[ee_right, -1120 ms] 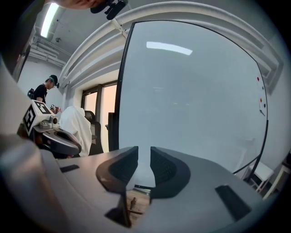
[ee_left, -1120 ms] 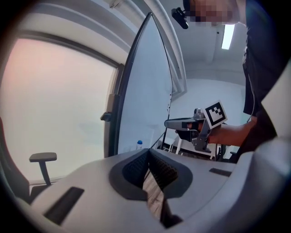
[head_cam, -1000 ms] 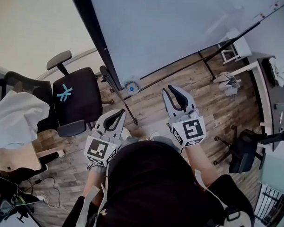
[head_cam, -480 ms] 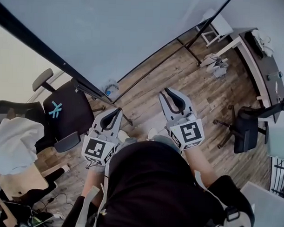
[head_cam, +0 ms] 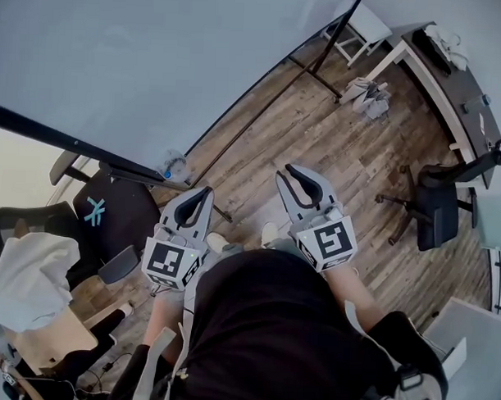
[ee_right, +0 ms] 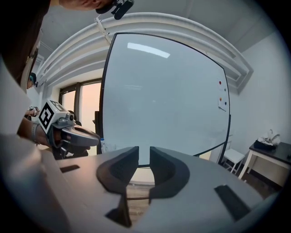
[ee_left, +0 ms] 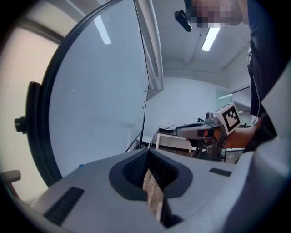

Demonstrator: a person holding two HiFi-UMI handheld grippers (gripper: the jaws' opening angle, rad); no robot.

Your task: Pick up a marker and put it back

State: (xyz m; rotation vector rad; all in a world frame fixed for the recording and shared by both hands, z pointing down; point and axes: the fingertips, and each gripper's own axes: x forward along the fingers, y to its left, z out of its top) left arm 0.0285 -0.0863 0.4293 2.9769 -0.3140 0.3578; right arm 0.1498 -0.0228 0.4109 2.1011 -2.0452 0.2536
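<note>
No marker shows in any view. A large whiteboard (head_cam: pixel 157 61) on a black wheeled stand fills the top of the head view, and it stands ahead in the right gripper view (ee_right: pixel 168 100). My left gripper (head_cam: pixel 206 190) is held low in front of the person's body, pointing at the board's foot. Its jaws touch at the tips (ee_left: pixel 147 152) with nothing between them. My right gripper (head_cam: pixel 283 168) is beside it, with a narrow gap between its empty jaws (ee_right: pixel 144 152). Each gripper is seen from the other's camera.
A small blue-capped bottle (head_cam: pixel 171 164) sits at the board's lower edge. A black office chair (head_cam: pixel 110 219) and a chair with white cloth (head_cam: pixel 26 277) stand left. At right are another black chair (head_cam: pixel 439 214), a dark desk (head_cam: pixel 452 79), a white stool (head_cam: pixel 367 23) and wood floor (head_cam: pixel 359 150).
The head view has swung so the whiteboard fills more of the frame and the chairs slide down-left. Both grippers keep their pose and jaw state.
</note>
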